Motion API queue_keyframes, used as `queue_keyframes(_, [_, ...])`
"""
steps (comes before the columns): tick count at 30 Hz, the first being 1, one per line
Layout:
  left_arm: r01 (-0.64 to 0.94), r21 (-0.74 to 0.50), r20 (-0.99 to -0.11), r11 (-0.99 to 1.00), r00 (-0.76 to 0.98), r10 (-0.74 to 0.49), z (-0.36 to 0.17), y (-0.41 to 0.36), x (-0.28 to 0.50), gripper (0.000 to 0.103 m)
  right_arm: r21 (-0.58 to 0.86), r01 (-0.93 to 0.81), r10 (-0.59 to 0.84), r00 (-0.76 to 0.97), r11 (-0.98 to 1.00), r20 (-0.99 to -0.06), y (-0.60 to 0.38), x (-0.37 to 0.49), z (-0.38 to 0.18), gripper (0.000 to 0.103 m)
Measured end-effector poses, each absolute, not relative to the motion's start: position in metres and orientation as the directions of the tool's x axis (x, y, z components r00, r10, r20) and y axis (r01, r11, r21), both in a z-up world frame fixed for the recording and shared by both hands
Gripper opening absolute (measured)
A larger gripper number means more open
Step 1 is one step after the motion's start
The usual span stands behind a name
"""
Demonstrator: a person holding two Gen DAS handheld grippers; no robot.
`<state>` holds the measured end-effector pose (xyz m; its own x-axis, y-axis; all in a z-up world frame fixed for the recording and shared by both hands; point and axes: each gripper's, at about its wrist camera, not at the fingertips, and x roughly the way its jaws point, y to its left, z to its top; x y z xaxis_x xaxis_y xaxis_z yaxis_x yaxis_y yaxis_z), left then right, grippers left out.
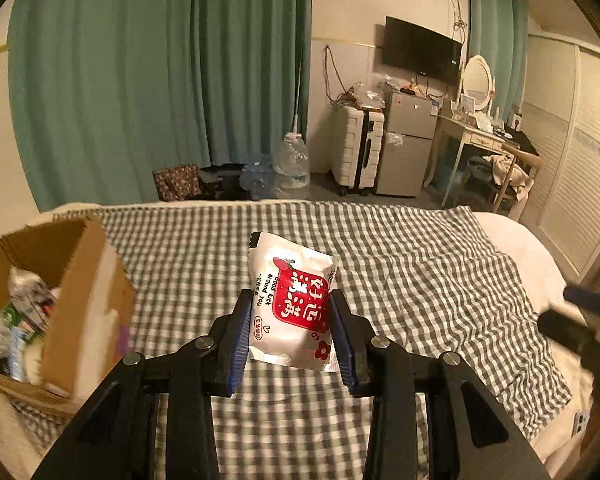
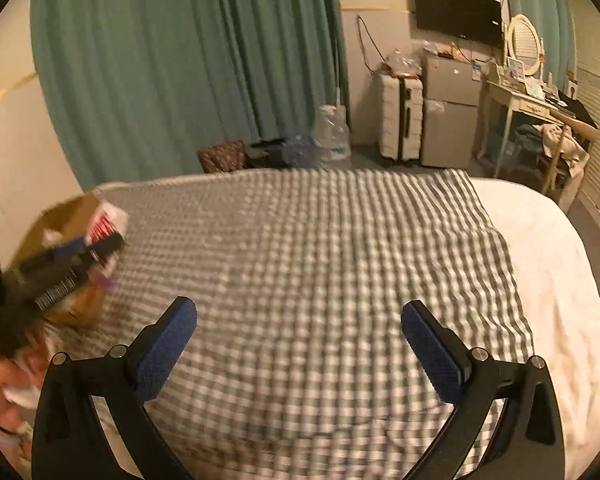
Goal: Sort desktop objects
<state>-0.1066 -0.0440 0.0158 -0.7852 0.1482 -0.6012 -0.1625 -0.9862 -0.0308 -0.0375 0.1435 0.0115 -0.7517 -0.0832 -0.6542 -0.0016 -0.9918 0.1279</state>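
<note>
My left gripper (image 1: 291, 300) is shut on a white snack packet with a red label (image 1: 294, 300) and holds it above the checked cloth (image 1: 400, 264). An open cardboard box (image 1: 88, 300) with several packets inside stands to its left. In the right wrist view, the left gripper with the packet (image 2: 104, 224) shows blurred next to the box (image 2: 64, 220). My right gripper (image 2: 298, 320) is open and empty above the checked cloth (image 2: 300, 240).
The cloth lies on a white bed (image 2: 540, 248). Beyond the bed are green curtains (image 1: 160, 80), water bottles (image 1: 292, 164), a suitcase (image 1: 358, 152), a small fridge (image 1: 410, 144) and a dressing table (image 1: 472, 136).
</note>
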Motion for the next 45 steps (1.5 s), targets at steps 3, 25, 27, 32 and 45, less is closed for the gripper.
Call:
queue_keyframes(3, [-0.147,-0.030,-0.564,-0.989,-0.815,0.138,0.032,-0.066,-0.093,0.037,0.158,-0.002,-0.099,-0.774,-0.987,-0.625,0.126,-0.043,0.037,0.103])
queue_keyframes(25, [0.201,-0.033,-0.648,-0.979,-0.750,-0.132,-0.010,-0.268,-0.148,0.042,0.113,0.162,-0.196,-0.710,-0.980,-0.677,0.004,-0.109,-0.002,0.103])
queue_keyframes(27, [0.203,-0.031,-0.656,-0.979,-0.743,-0.134,-0.017,-0.268,-0.147,0.053,0.101,0.159,-0.185,-0.698,-0.982,-0.692,0.000,-0.114,-0.012,0.103])
queue_keyframes(32, [0.191,-0.021,-0.658,-0.981,-0.742,-0.130,-0.022,-0.263,-0.142,0.096,0.098,0.137,-0.166,-0.690,-0.986,-0.704,0.004,-0.120,-0.021,0.103])
queue_keyframes(45, [0.210,-0.042,-0.681,-0.977,-0.721,-0.126,-0.005,-0.263,-0.100,0.103,0.061,0.147,-0.152,-0.751,-0.987,-0.642,-0.001,-0.066,0.033,0.103])
